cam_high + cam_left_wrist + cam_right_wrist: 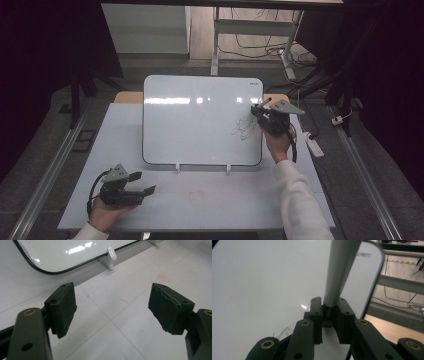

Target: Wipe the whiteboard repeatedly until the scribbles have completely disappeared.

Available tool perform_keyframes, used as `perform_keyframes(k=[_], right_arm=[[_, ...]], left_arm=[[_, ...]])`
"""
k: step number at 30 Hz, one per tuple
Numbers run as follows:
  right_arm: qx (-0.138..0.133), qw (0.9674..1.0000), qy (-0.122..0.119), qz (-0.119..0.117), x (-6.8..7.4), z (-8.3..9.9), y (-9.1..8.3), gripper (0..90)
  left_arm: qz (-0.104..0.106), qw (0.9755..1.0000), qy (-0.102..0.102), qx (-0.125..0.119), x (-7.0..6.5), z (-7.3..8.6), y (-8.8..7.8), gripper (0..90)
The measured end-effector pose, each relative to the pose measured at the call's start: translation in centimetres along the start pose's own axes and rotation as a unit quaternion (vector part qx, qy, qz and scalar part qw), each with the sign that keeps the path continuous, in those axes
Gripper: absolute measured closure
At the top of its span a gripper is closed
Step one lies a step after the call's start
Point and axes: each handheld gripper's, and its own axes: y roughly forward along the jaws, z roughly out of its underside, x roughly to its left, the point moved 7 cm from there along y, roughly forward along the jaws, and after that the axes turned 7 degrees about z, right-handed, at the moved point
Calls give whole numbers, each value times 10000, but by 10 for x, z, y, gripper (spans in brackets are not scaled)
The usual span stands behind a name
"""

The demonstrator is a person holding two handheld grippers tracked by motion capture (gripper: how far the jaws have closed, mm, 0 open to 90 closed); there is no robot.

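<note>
While the work in hand is reading as marking on the board, the items are lying as follows.

High view: a white, round-cornered, dark-edged whiteboard (200, 120) is leaning upright on two small white clips at the back of the pale grey desk (210, 200). The right tool (261, 112) is hovering at the board's right side, holding a slim marker pen (265, 103) against or just beside a patch of thin dark scribble (245, 127); whether the tip is touching cannot be told. The left tool (145, 184) is resting on the desk at the near left, well apart from the board.

Left gripper view: the left tool (112, 307) is standing wide apart with nothing between its two black pads, only bare desk (120, 340) with faint red marks, and the board's lower corner (62, 255) with one white clip (111, 253) lying beyond.

Right gripper view: the right tool (328, 312) is clamping tight on the grey, tapering pen barrel (339, 270), which is rising from the pads in front of the glossy board face (262, 285); a few strokes of scribble (283, 331) are showing at the lower left.

Judgement: the drawing step is under way. The next move is calling for a steady grip, light pressure on the tip, and short sweeps kept inside the board's right edge, since the board is only propped and could be tipping backward under a hard push.
</note>
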Motion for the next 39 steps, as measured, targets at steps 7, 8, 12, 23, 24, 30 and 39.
perform_keyframes(k=[7, 8, 12, 23, 24, 30, 39], right_arm=[[161, 9984, -528, -158, 16, 3, 2, 778], [72, 9997, -217, -12, 6, 0, 1, 778], [243, 9972, -584, -409, 31, 15, -1, 779], [139, 9970, -673, -350, 44, 17, 0, 779], [69, 9988, -441, -200, 35, 12, 1, 778], [203, 9956, -734, -551, 61, 20, 3, 779], [258, 9956, -735, -526, 58, 24, -2, 778]], left_arm=[[-14, 10000, -46, -7, 3, 0, 0, 230], [-11, 10000, -47, -4, 2, 0, 0, 230], [-4, 10000, -32, -46, 1, 0, -2, 230], [4, 10000, -48, -26, 2, 0, -1, 230], [6, 10000, -48, -13, 2, 0, 0, 230], [1, 10000, -41, -45, 3, 0, -2, 230], [13, 10000, -41, -60, 3, 0, -3, 230]])
